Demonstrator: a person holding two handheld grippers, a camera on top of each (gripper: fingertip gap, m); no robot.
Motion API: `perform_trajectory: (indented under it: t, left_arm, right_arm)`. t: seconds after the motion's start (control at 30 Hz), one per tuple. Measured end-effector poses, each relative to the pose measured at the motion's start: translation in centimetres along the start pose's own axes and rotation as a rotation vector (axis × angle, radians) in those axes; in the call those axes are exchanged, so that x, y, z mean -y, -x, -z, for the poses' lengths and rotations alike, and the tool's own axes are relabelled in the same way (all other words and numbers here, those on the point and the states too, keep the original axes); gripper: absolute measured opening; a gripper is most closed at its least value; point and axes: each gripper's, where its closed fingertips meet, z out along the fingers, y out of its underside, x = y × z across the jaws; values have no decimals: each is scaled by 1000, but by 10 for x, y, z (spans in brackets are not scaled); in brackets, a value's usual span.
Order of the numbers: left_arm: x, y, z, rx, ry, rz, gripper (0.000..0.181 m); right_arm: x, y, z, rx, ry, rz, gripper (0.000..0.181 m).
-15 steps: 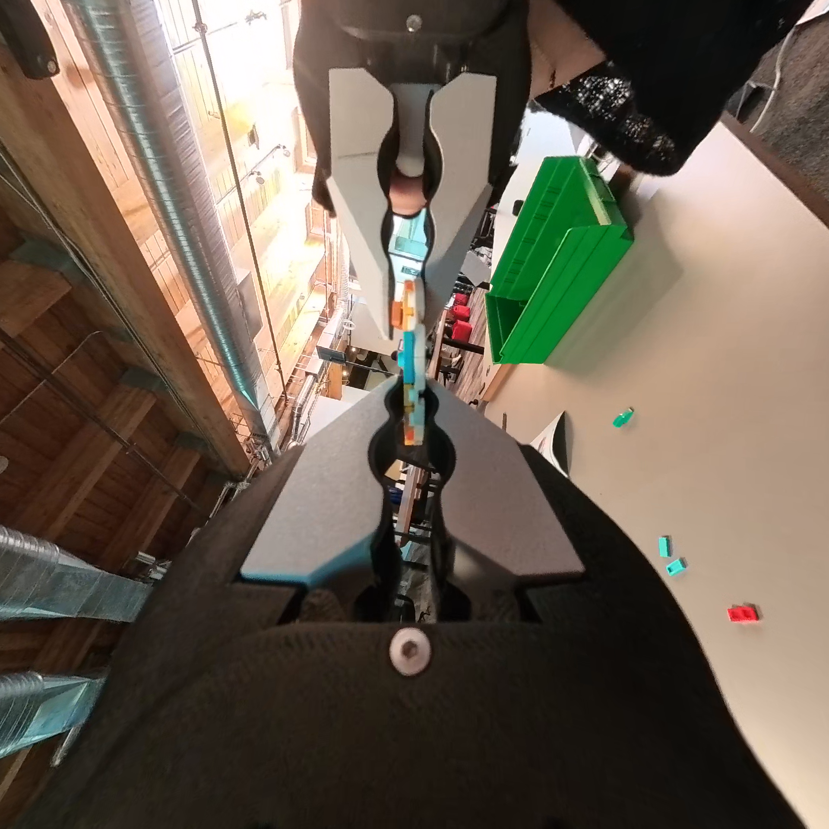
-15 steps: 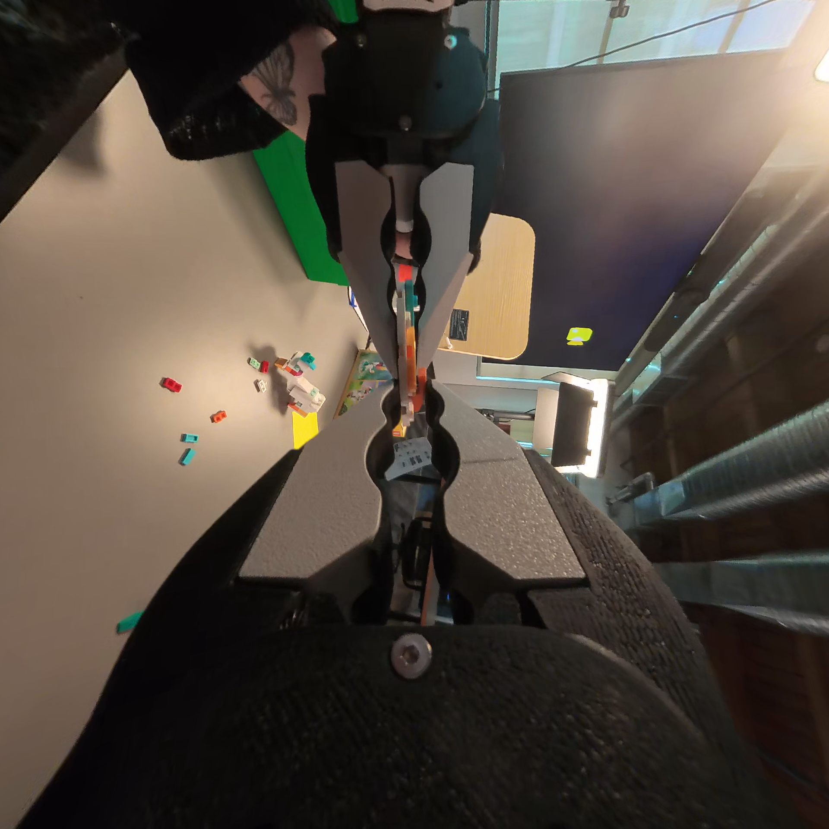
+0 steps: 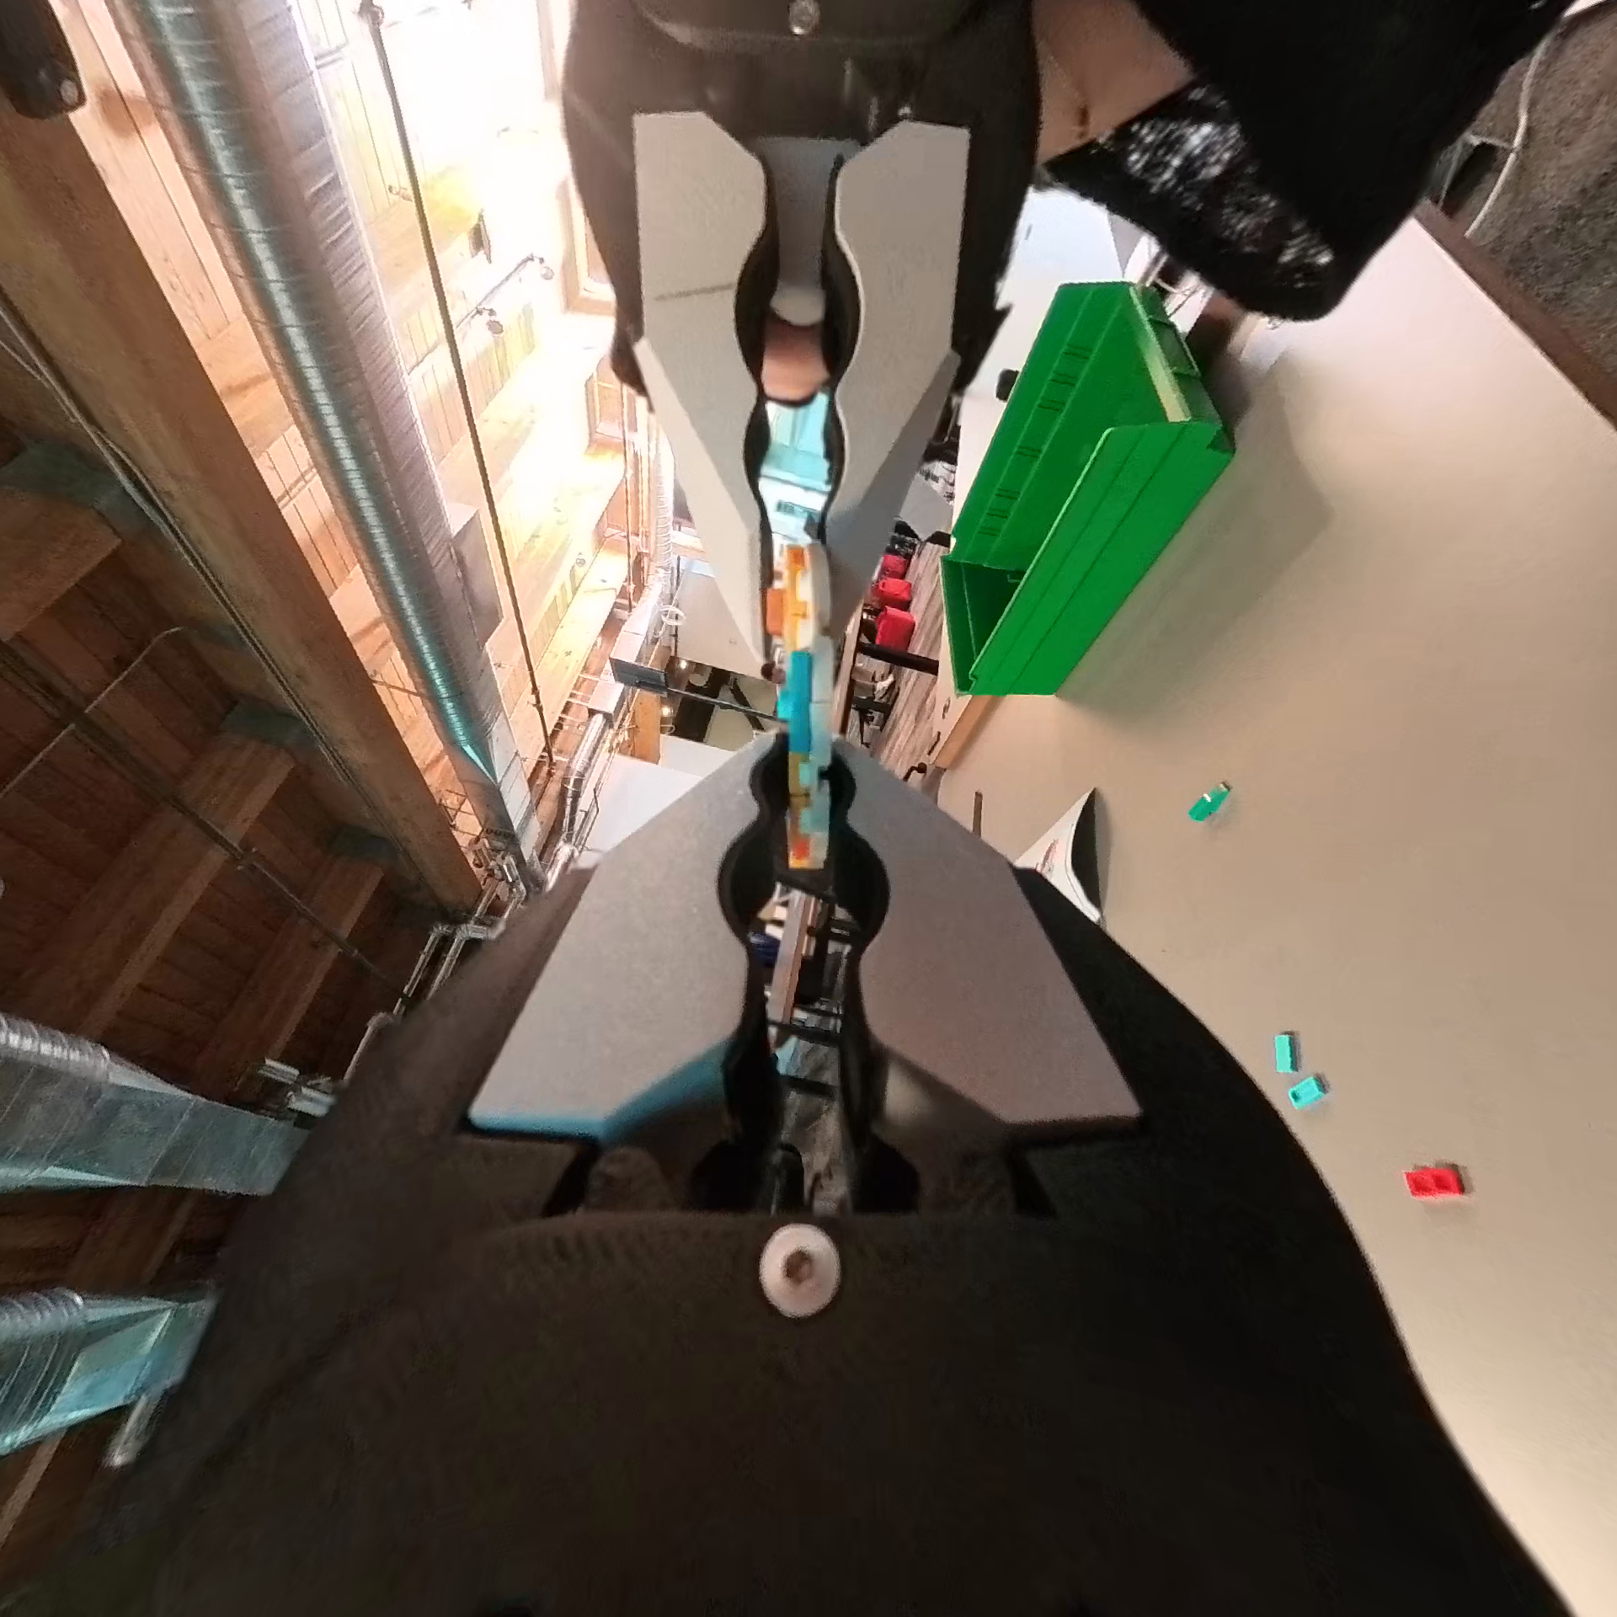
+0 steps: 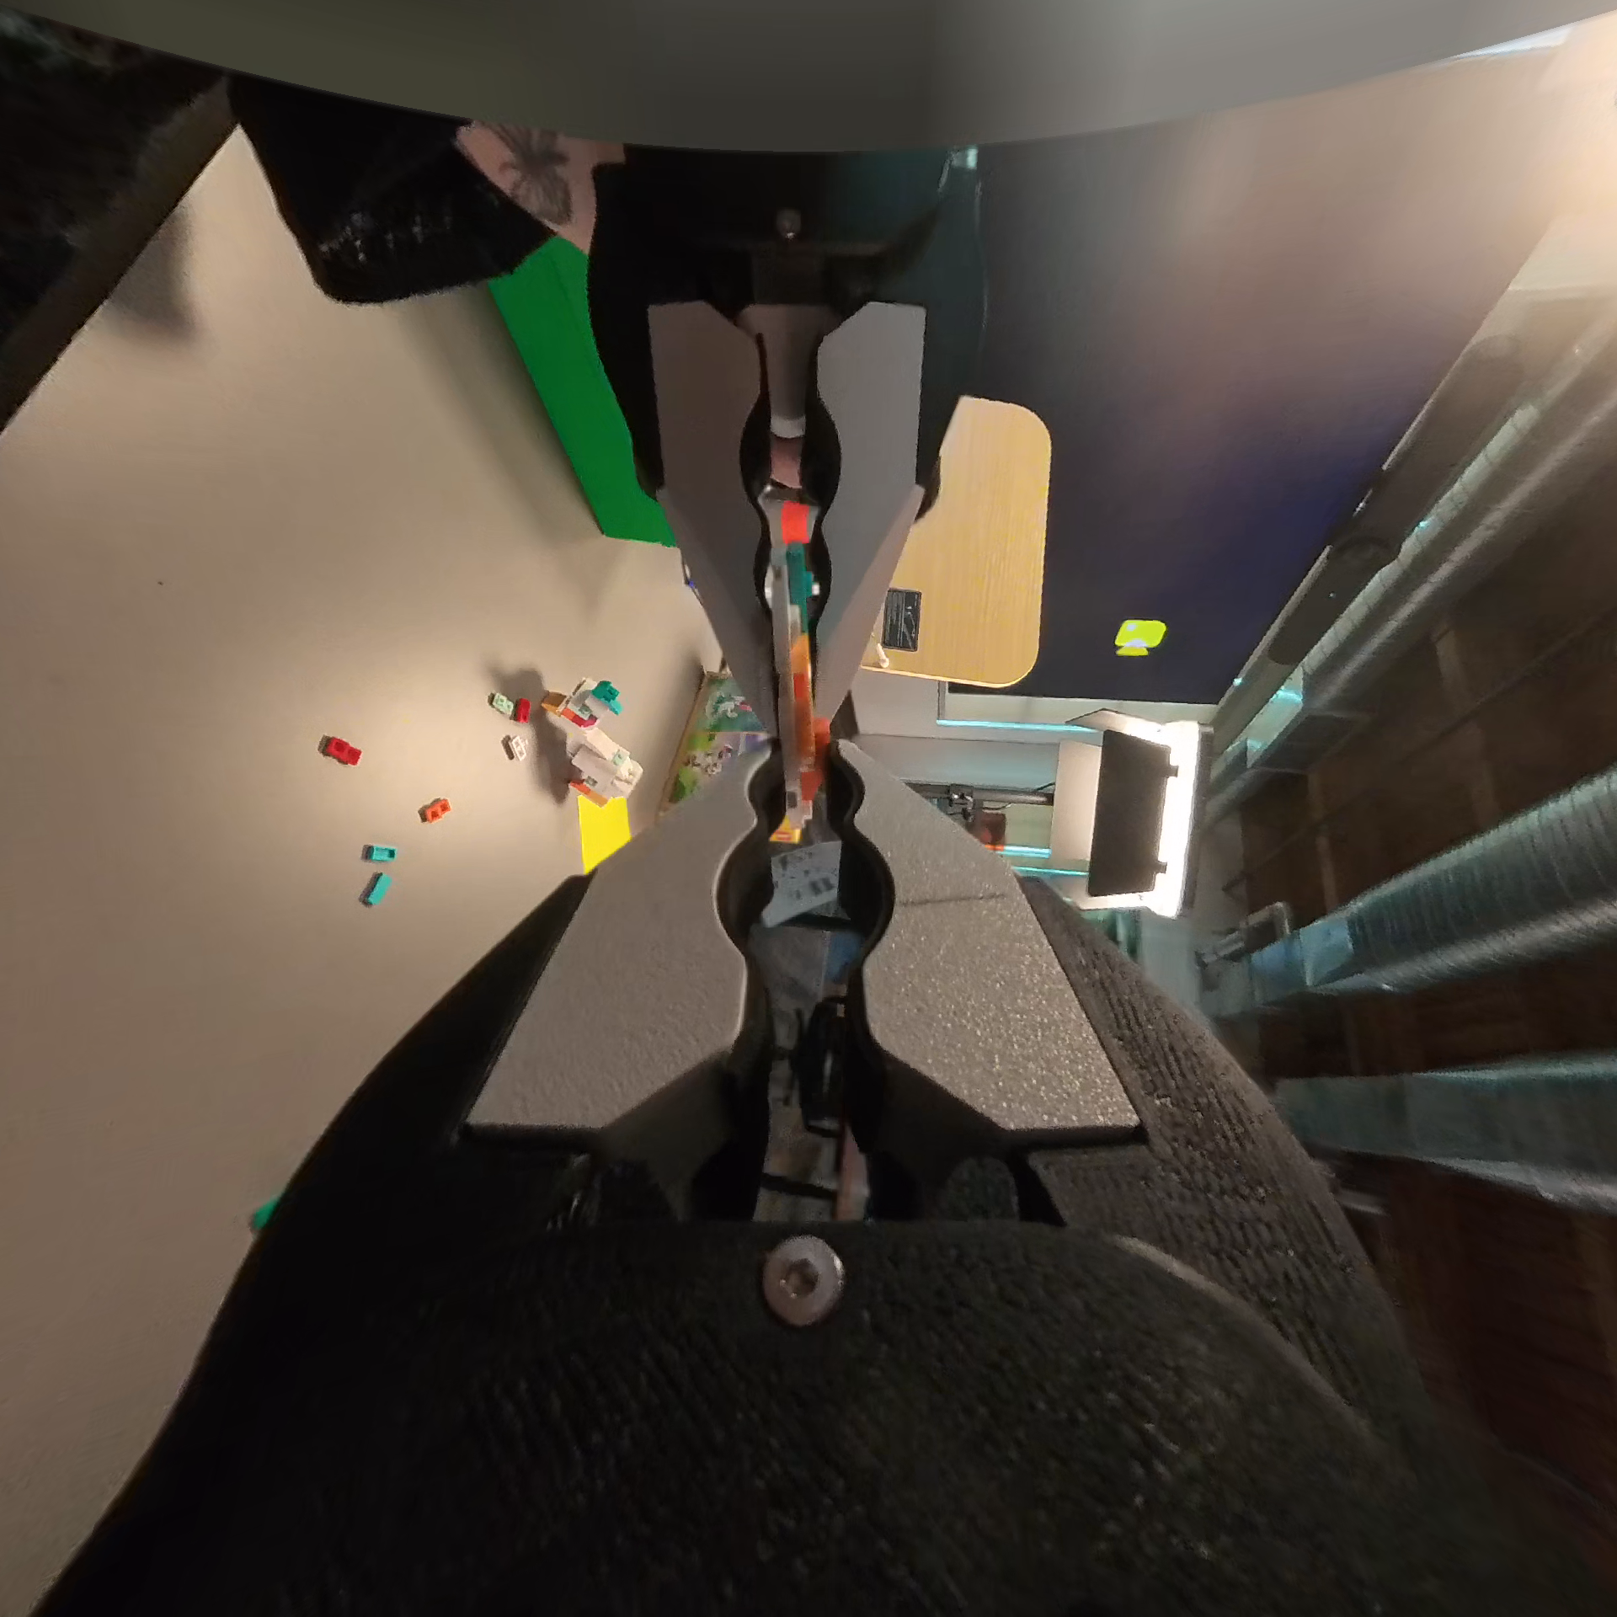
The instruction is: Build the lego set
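While both pinch it, thin studded lego strip between left gripper and right gripper.

Window glare, dim right view, fisheye-warped edges

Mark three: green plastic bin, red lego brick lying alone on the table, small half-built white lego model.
green plastic bin (image 3: 1094,525): left wrist view, side wall.
red lego brick (image 3: 1433,1181): left wrist view, top face.
white lego model (image 4: 599,752): right wrist view, white body.
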Motion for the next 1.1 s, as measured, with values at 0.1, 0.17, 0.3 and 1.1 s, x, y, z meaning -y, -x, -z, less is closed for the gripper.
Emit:
perform_trajectory:
  t: [0.1, 0.17, 0.3, 1.1]
  left_arm:
    - [-9, 1, -2, 12, 52, 1, 5]
    - [-19, 0, -4, 17, 111, -13, 5]
    - [-28, -5, -7, 15, 156, -30, 5]
    - [-31, -21, 6, 7, 53, 116, 23]
  right_arm:
    - [-7, 1, -4, -16, 30, -32, 21]
    - [-6, 5, -7, -14, 41, -26, 24]
    - [-3, 10, -10, -49, 51, 44, 5]
    - [-4, 21, -27, -104, -37, -46, 4]
